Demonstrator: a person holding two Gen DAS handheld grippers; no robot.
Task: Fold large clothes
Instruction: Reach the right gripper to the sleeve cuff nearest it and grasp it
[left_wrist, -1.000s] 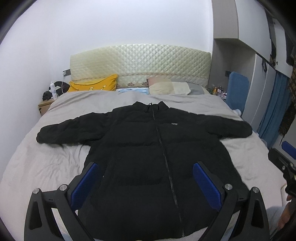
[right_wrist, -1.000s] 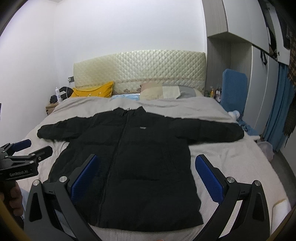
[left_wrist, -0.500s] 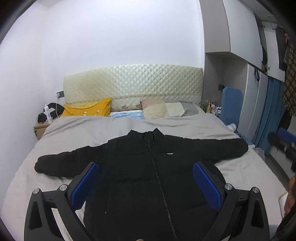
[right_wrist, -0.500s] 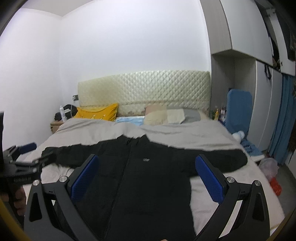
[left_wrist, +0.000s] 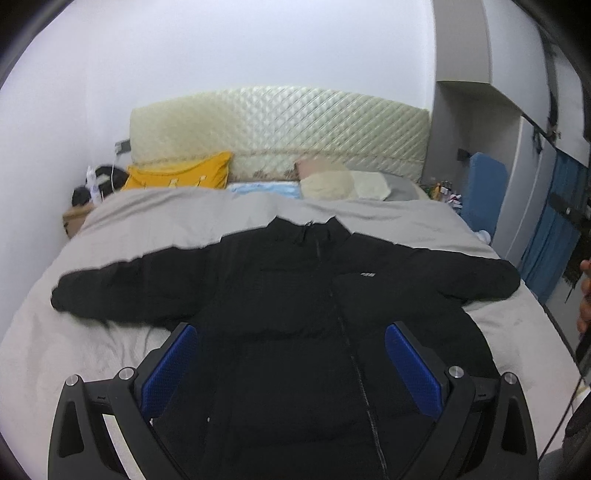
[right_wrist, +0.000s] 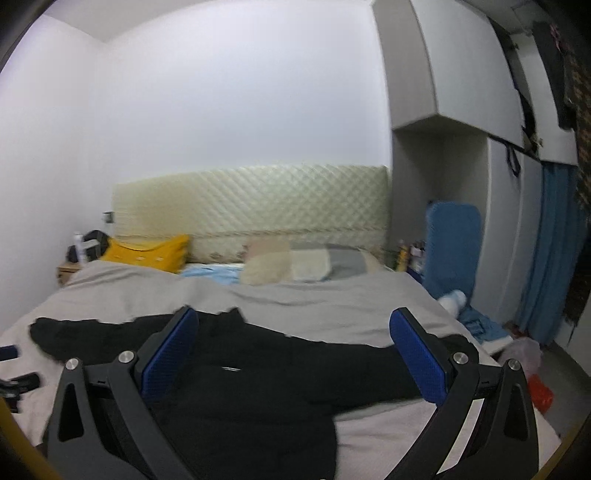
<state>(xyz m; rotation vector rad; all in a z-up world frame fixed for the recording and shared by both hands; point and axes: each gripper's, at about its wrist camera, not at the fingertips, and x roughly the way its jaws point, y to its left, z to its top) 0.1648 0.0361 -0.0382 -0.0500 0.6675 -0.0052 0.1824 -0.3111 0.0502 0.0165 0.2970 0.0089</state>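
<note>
A large black puffer jacket (left_wrist: 291, 317) lies flat, front up and zipped, on the grey bedspread (left_wrist: 177, 218), both sleeves spread sideways. My left gripper (left_wrist: 291, 369) hovers open over the jacket's lower body, blue pads wide apart with nothing between them. In the right wrist view the jacket (right_wrist: 266, 373) is seen from a low angle, and my right gripper (right_wrist: 291, 354) is open above its chest and right sleeve. The jacket's hem is hidden below both views. Part of the left gripper (right_wrist: 14, 380) shows at the right wrist view's left edge.
A quilted cream headboard (left_wrist: 280, 133) backs the bed, with a yellow pillow (left_wrist: 181, 175) and beige pillows (left_wrist: 343, 182). A nightstand (left_wrist: 75, 218) stands far left. Blue cushion (right_wrist: 452, 243), wardrobe and blue curtain (right_wrist: 550, 258) line the right side. A hand (left_wrist: 584, 295) shows at the right edge.
Both cameras have shifted: the left view tilted back down over the jacket, while the right view dropped lower and closer to the bed, pointing more at the wall. The jacket has not moved.
</note>
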